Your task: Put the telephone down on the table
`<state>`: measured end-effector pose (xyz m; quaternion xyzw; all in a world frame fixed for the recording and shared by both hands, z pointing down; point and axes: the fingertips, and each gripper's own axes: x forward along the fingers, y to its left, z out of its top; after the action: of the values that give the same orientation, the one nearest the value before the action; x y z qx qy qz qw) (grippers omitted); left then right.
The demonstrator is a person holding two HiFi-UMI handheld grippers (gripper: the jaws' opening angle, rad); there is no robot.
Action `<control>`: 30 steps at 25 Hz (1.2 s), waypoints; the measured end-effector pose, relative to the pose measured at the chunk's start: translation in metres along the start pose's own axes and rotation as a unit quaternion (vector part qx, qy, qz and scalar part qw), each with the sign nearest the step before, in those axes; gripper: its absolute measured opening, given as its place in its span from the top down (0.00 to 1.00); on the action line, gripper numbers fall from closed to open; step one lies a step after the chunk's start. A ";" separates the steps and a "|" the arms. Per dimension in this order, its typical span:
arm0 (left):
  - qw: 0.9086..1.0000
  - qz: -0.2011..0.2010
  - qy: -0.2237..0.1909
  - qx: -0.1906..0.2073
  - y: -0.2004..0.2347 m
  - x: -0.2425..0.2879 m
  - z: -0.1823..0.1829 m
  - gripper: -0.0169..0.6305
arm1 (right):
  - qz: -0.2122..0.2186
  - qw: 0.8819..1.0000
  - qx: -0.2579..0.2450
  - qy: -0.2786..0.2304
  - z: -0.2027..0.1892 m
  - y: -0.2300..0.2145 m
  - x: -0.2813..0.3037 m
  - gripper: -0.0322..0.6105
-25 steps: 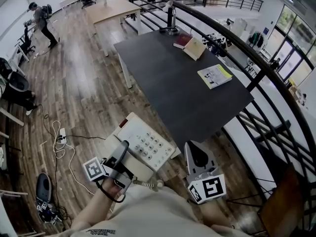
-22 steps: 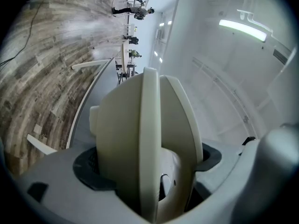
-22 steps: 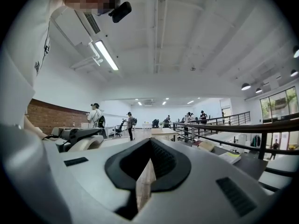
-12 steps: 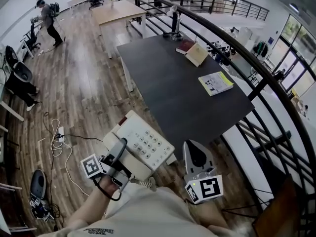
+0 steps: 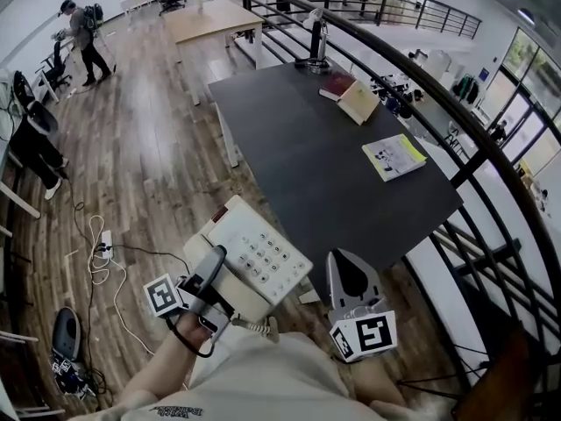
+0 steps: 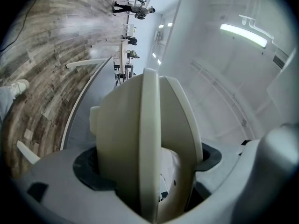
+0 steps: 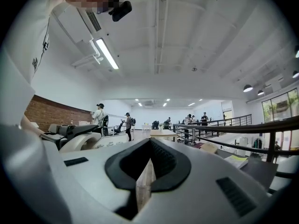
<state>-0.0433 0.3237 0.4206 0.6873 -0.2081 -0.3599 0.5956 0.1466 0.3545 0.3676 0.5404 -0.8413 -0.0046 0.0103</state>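
As the head view shows, the left gripper (image 5: 215, 266) is clenched on the cream push-button desk telephone (image 5: 256, 254). In the left gripper view the jaws are pressed against both sides of the cream plastic body. The telephone is held in the air over the brown wood-plank floor (image 5: 149, 165), just off the near left corner of the dark grey rectangular table (image 5: 307, 182), not resting on it. Its keypad is turned up, and a cream coiled cord (image 5: 254, 326) is hung from it towards the person's body. The right gripper (image 5: 349, 268) is held beside the telephone, just off the table's near edge, with its jaws closed together and nothing between them. A white cable with a power strip (image 5: 105, 244) is laid on the floor to the left. By the table's right edge a yellow-and-white booklet (image 5: 399, 156) is laid flat. Towards the far right corner a tan book (image 5: 359, 102) is set beside a dark red book (image 5: 336, 84). A black metal railing (image 5: 438, 95) is run along the right edge. Beyond the table a light wooden table (image 5: 210, 20) and a standing person (image 5: 83, 29) are seen.
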 end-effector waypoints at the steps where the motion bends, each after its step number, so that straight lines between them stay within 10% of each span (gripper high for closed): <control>1: 1.000 0.000 0.001 0.001 0.004 0.004 0.008 0.25 | 0.001 1.000 0.001 0.001 -0.002 -0.001 0.010 0.95; 30: 0.998 0.016 0.052 -0.025 0.054 0.238 0.385 0.25 | -0.023 0.999 0.022 0.022 0.034 -0.055 0.461 0.95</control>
<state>-0.1654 -0.1149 0.4019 0.6865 -0.1784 -0.3194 0.6284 0.0043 -0.0878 0.3381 0.5599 -0.8280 0.0260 0.0167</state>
